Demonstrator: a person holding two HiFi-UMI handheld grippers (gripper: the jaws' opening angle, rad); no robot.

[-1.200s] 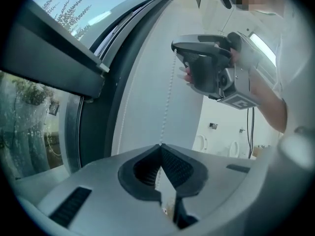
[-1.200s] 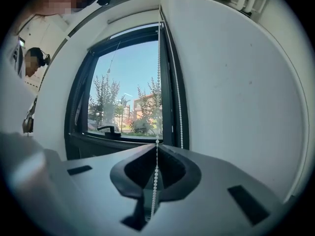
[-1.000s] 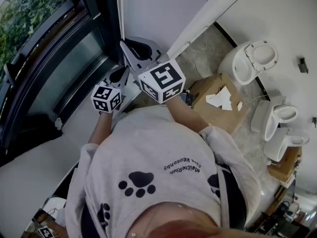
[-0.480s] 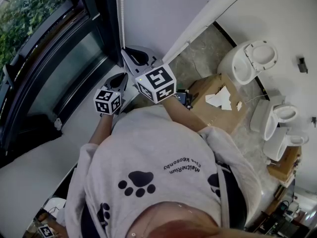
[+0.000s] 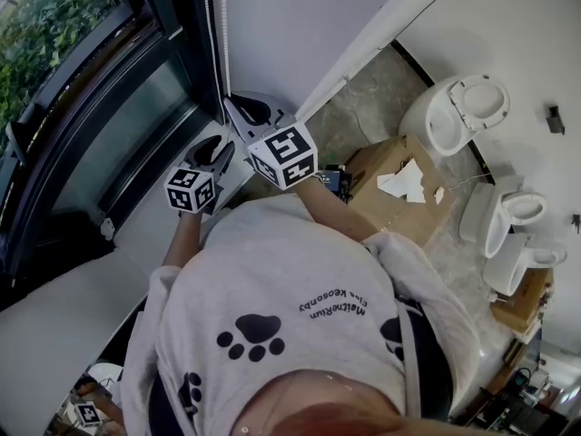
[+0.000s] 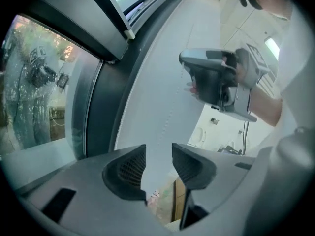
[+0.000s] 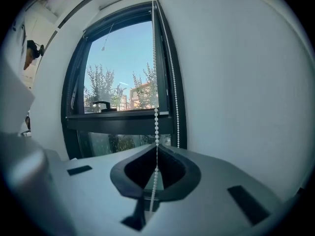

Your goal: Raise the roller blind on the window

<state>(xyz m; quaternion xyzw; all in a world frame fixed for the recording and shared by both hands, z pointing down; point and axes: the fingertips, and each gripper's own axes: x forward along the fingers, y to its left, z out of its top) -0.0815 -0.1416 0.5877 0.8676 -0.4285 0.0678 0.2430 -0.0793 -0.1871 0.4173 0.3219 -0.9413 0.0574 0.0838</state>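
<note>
While right gripper [image 7: 156, 150] jaws clench the bead chain [image 7: 156, 114], left gripper [image 6: 158, 152] jaws just opened, possibly around it.

— What stands on the floor [image 5: 363, 107]?
— A cardboard box [image 5: 399, 189], with a white toilet [image 5: 458, 112] just beside it. Two more white fixtures [image 5: 513, 221], probably toilets, line the wall.

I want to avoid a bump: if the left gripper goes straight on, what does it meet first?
Probably the wall beside the window frame, though depth is unclear. The left gripper has just been opening its jaws, and nothing is between them.
</note>
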